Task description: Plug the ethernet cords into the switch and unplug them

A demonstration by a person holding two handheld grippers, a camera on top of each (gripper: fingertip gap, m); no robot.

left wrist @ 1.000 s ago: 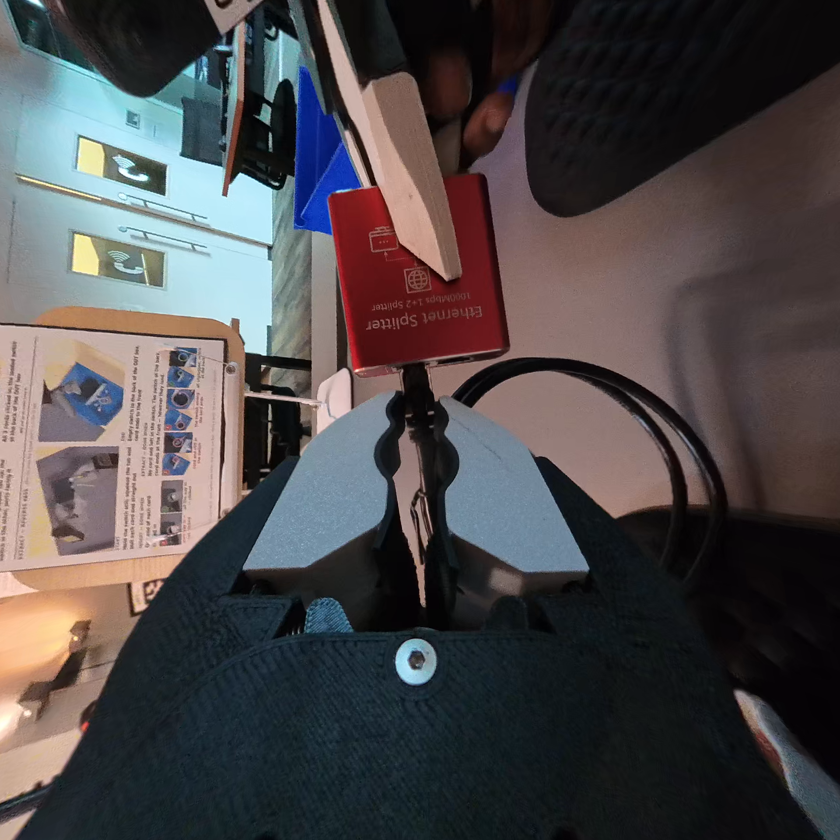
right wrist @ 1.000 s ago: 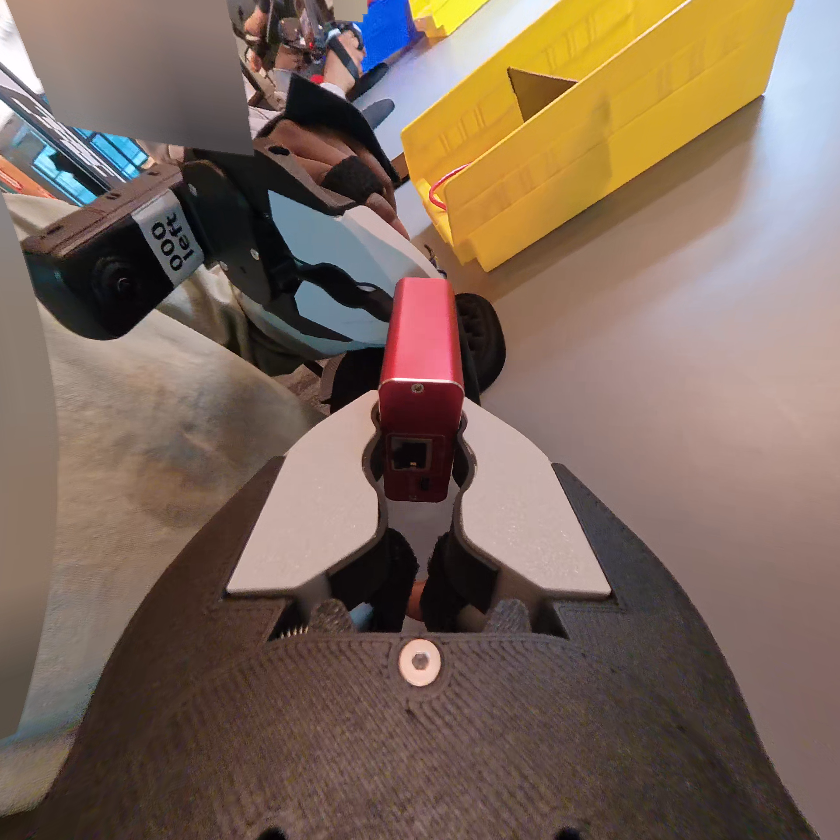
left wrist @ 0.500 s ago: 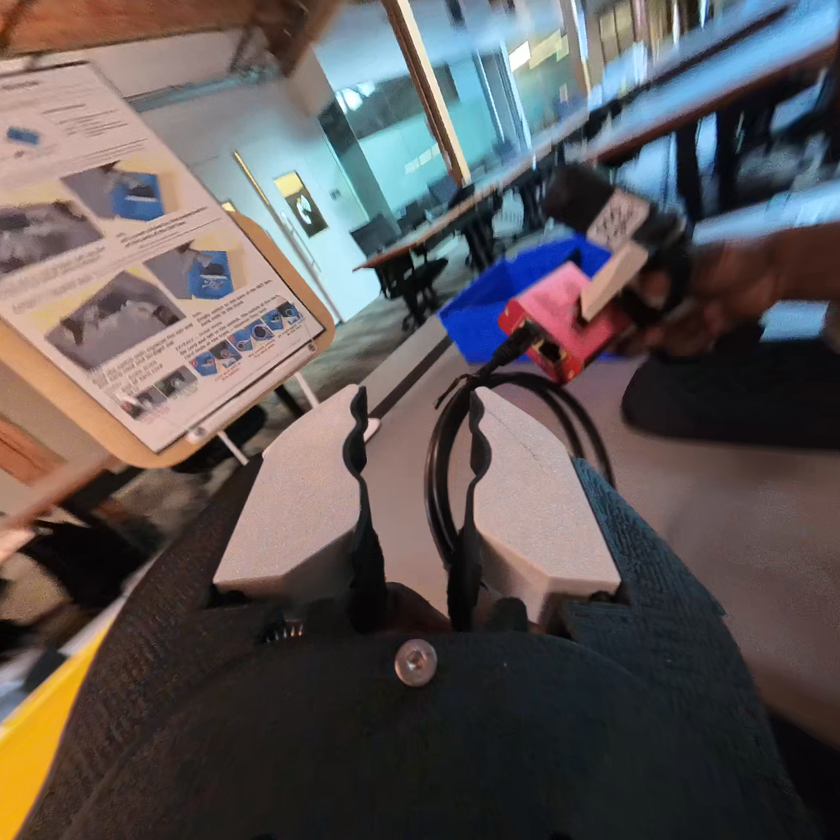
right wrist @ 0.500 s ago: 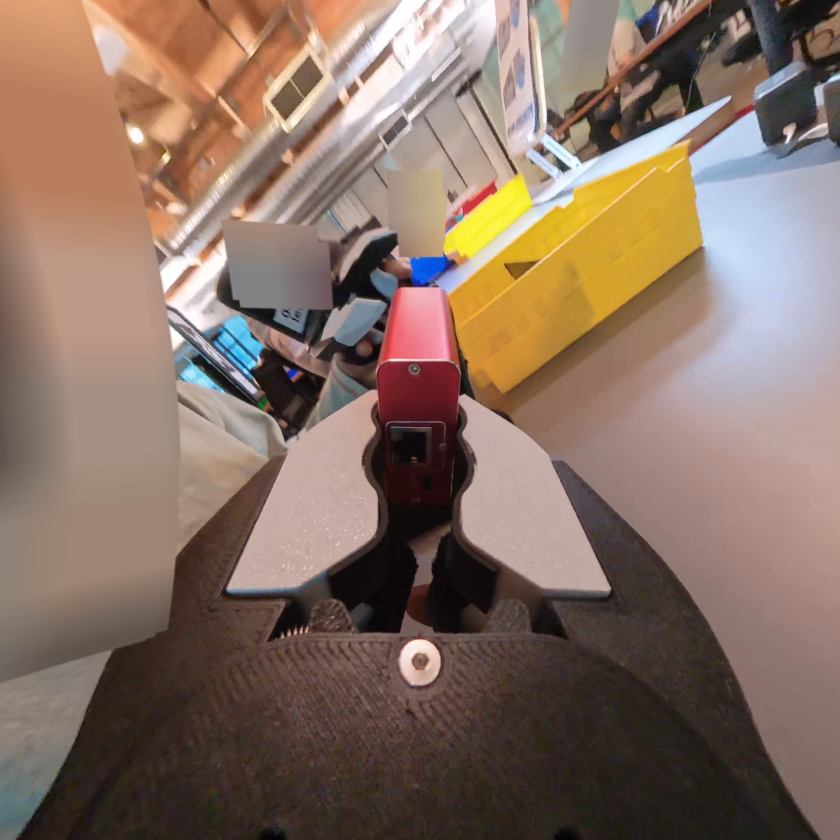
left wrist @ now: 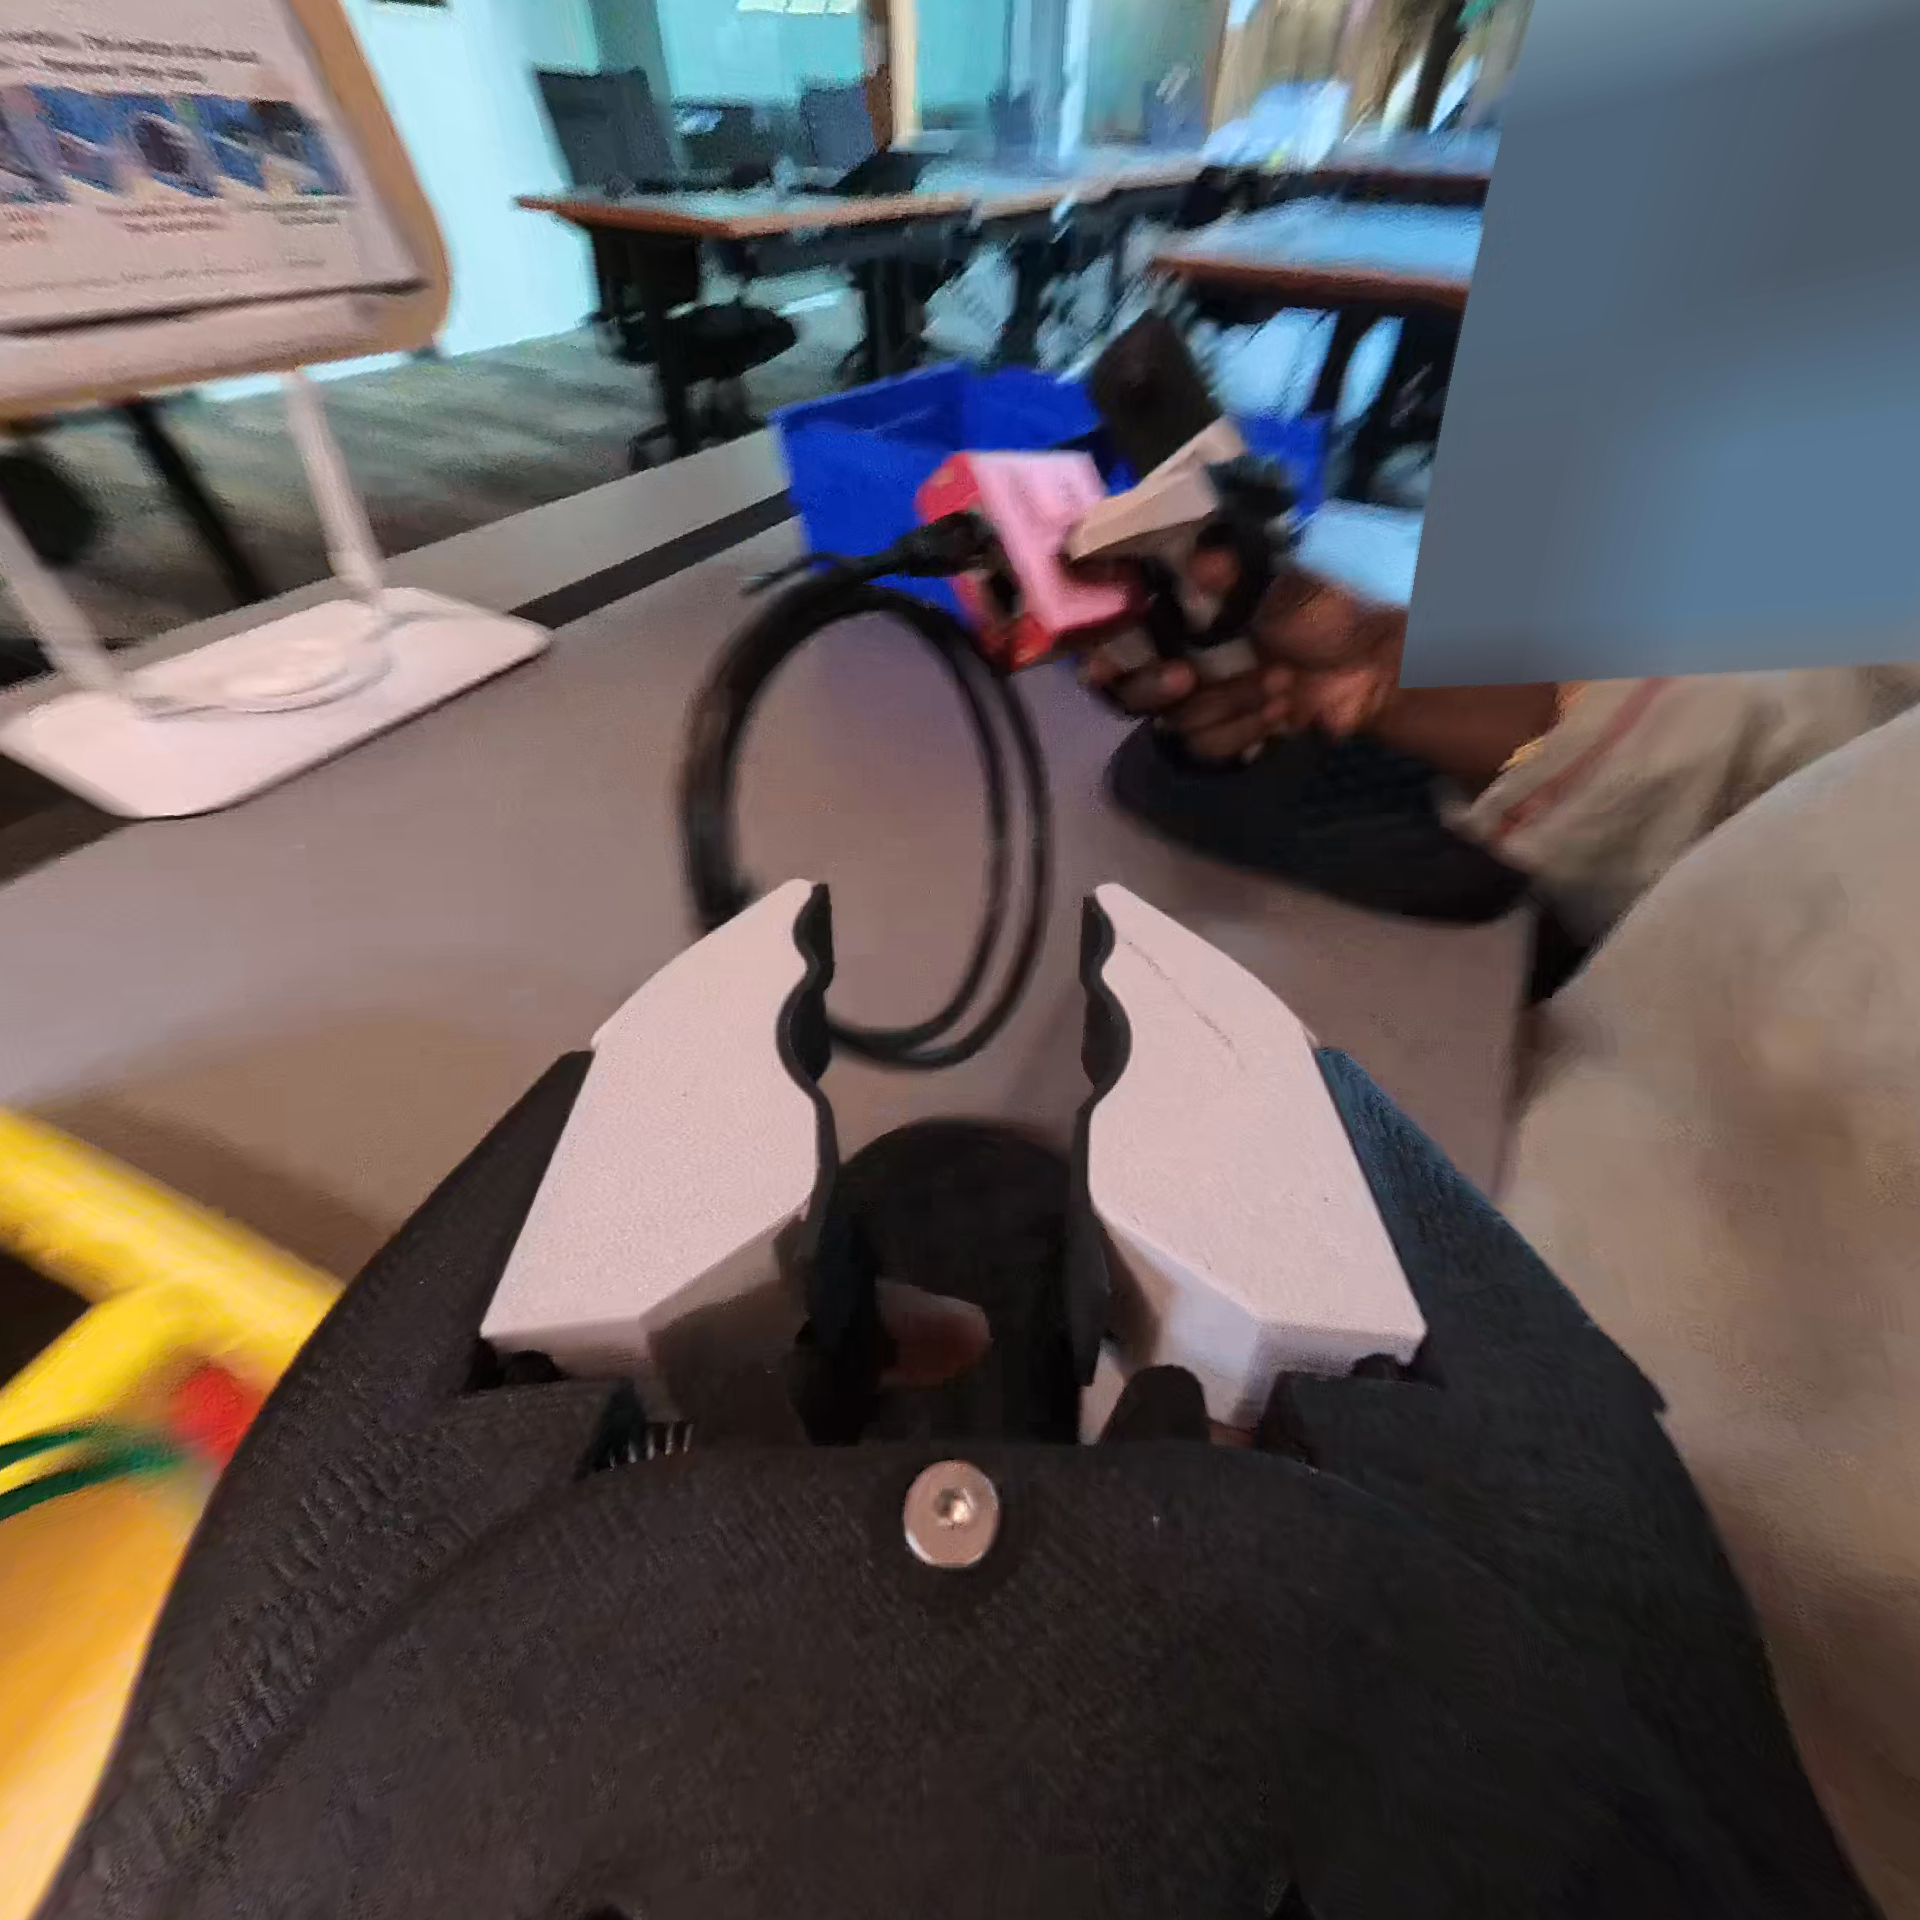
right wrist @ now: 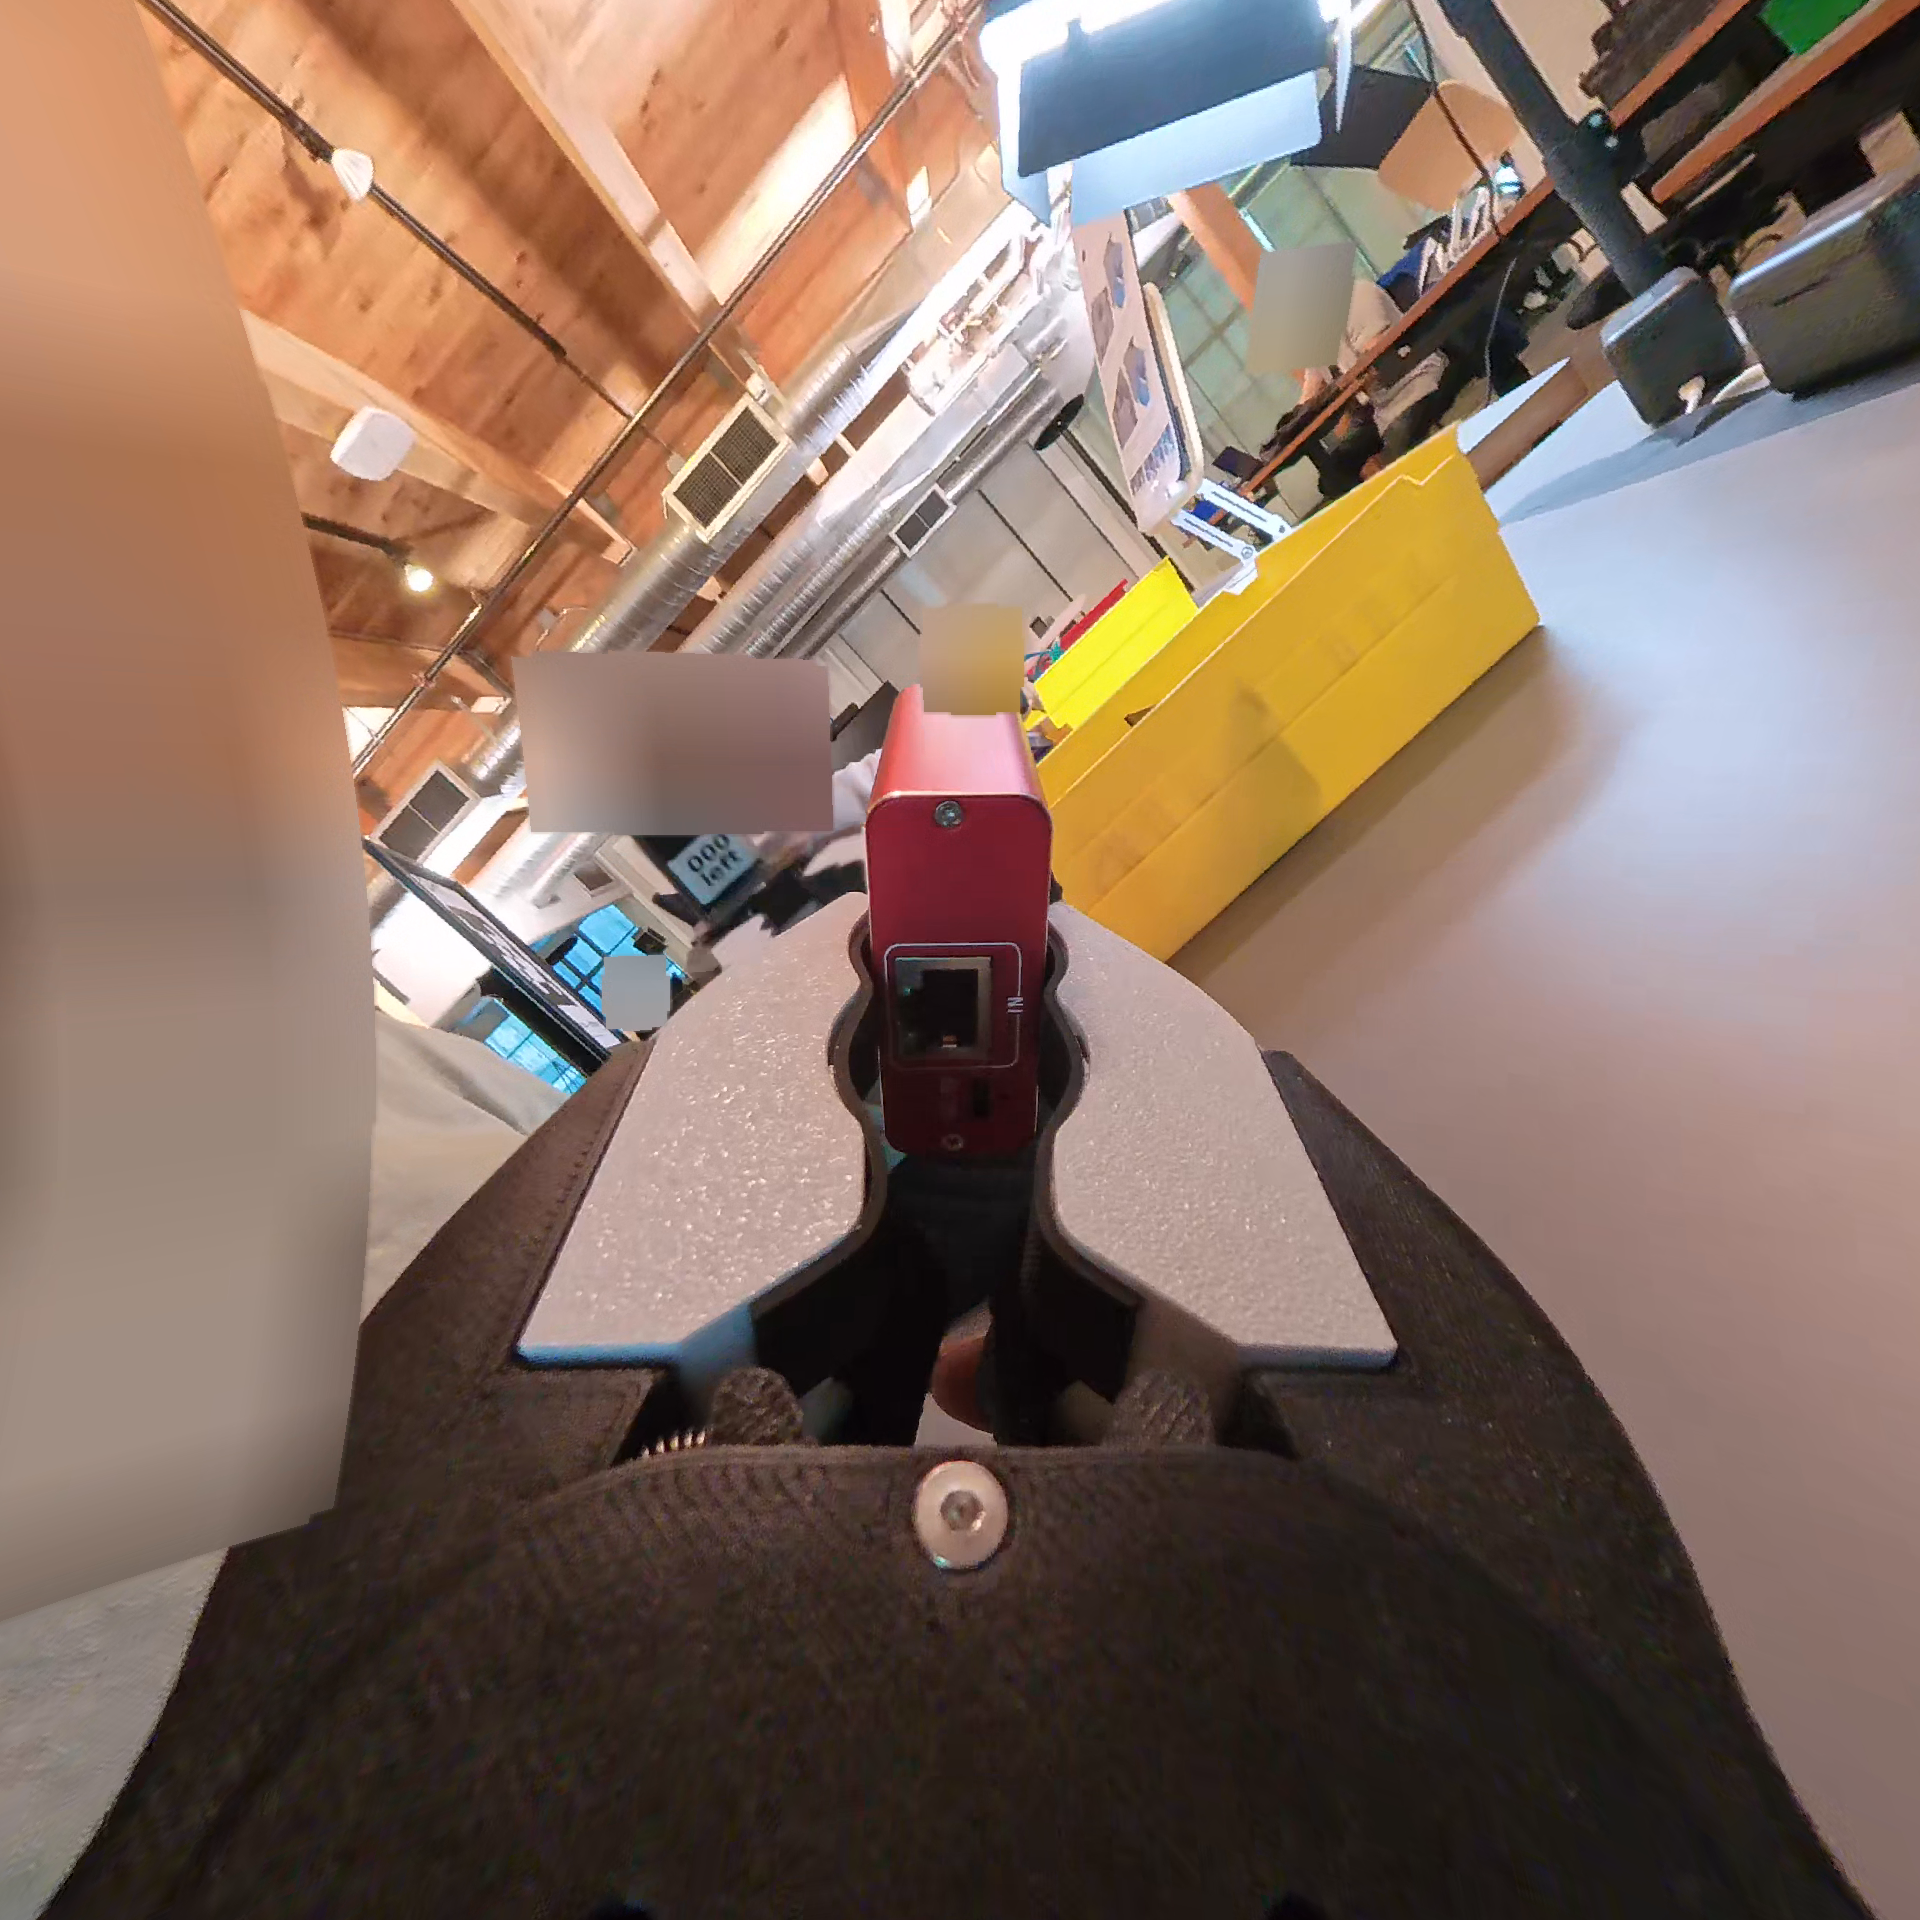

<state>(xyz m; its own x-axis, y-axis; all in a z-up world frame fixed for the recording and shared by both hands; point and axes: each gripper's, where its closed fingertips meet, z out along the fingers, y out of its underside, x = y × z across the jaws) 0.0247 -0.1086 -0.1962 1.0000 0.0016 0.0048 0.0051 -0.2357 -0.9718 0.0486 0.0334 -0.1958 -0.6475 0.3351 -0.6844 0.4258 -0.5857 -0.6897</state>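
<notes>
My right gripper (right wrist: 956, 940) is shut on a red metal switch box (right wrist: 958, 966), held upright above the grey table, with an empty port facing my camera. In the left wrist view the same red box (left wrist: 1039, 556) shows far off, held by the right gripper (left wrist: 1148, 520) in a person's hand. A black ethernet cord (left wrist: 873, 810) is plugged into the box's far end and hangs in a coiled loop down to the table. My left gripper (left wrist: 954, 909) is open and empty, drawn back from the cord loop, which lies just beyond its fingertips.
A yellow bin (right wrist: 1288, 717) stands on the grey table (right wrist: 1610, 935) to the right; its corner also shows at the lower left of the left wrist view (left wrist: 94, 1320). A blue bin (left wrist: 883, 468) sits behind the switch. An instruction board on a white stand (left wrist: 270, 675) is at the left. One gripper's finger ends stand about 15 cm off the other's.
My left gripper has let go of the plug, opened and pulled back from the switch, leaving the cord plugged in. My right gripper has tilted the switch upward while holding it.
</notes>
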